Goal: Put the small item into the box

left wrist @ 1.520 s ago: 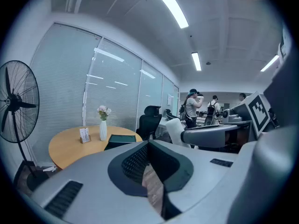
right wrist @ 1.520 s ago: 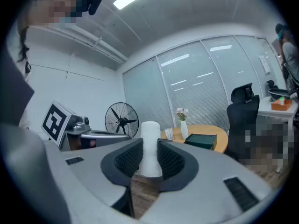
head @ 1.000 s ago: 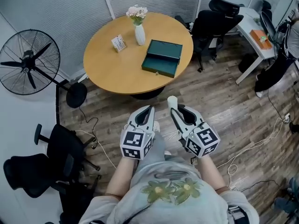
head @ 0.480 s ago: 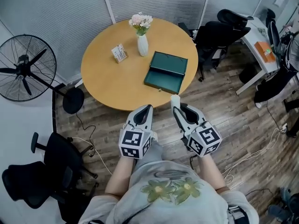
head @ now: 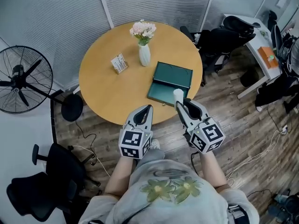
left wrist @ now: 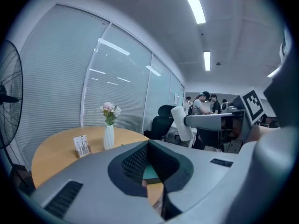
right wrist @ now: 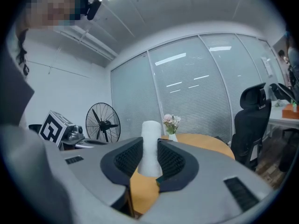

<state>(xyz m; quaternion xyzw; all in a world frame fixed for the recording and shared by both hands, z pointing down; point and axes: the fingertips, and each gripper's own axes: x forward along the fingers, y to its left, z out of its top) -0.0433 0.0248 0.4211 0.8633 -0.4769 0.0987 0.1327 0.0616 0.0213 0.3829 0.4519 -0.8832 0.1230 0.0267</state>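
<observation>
The bench (head: 103, 90) lies bare left of the open box (head: 169, 83); the vase (head: 144, 55) and card holder (head: 119, 63) stand beyond it, and office chairs (head: 217, 38) crowd the right edge.

small item (head: 178, 95): you are seeing plain white.
box (head: 170, 83): showing dark green all over.
table (head: 107, 92): showing light tan wood.
left gripper (head: 148, 108), right gripper (head: 180, 102): both showing grey shells, black pads and black-and-white square markers.
vase (head: 144, 55): showing white.
flowers (head: 143, 30): showing pale pink.
floor (head: 233, 120): showing brown planks.
shirt (head: 168, 190): you are wearing grey with a green flower print.
</observation>
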